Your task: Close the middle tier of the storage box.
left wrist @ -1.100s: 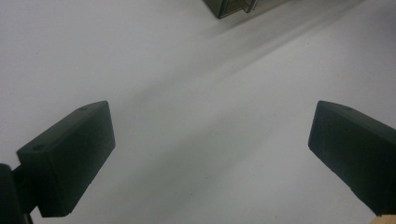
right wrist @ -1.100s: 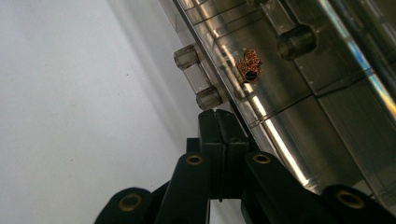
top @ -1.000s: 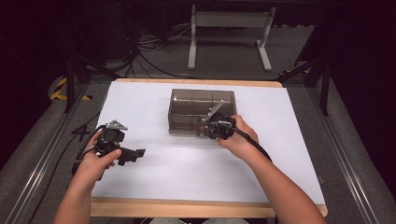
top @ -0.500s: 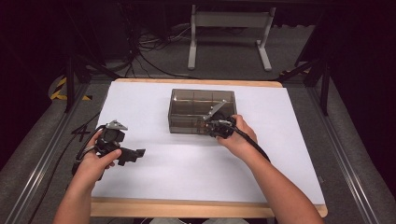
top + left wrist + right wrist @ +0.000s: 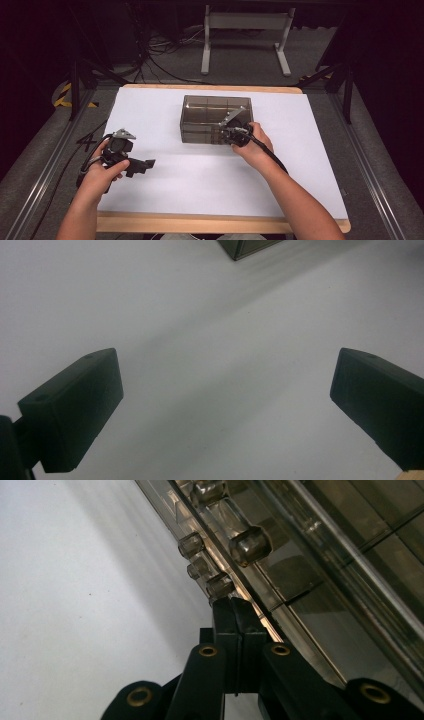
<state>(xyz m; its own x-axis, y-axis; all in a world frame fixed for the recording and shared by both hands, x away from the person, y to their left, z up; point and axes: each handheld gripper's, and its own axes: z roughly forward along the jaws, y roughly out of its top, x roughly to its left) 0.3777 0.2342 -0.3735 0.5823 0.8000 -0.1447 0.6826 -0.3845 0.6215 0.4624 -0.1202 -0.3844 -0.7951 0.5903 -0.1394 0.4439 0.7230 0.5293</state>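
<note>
A person sits at a white tabletop (image 5: 165, 105) with a pair of tongs in each hand; across the last second nothing has shifted, both hands resting where they were. The right tongs (image 5: 234, 611) are fully closed, jaws pressed flat together, their tips at the near lower edge of a smoky clear plastic box (image 5: 216, 120), just below a row of small round hinge knuckles (image 5: 220, 586); whether the tips pinch the box's lip or only touch it cannot be told. The box lies straight ahead of the right tongs and well off to the far right of the left tongs (image 5: 142, 165), which hang wide open and empty above bare tabletop. The stillness suggests the right tongs are settled at the lid edge, probably ready to lift or pry it.
</note>
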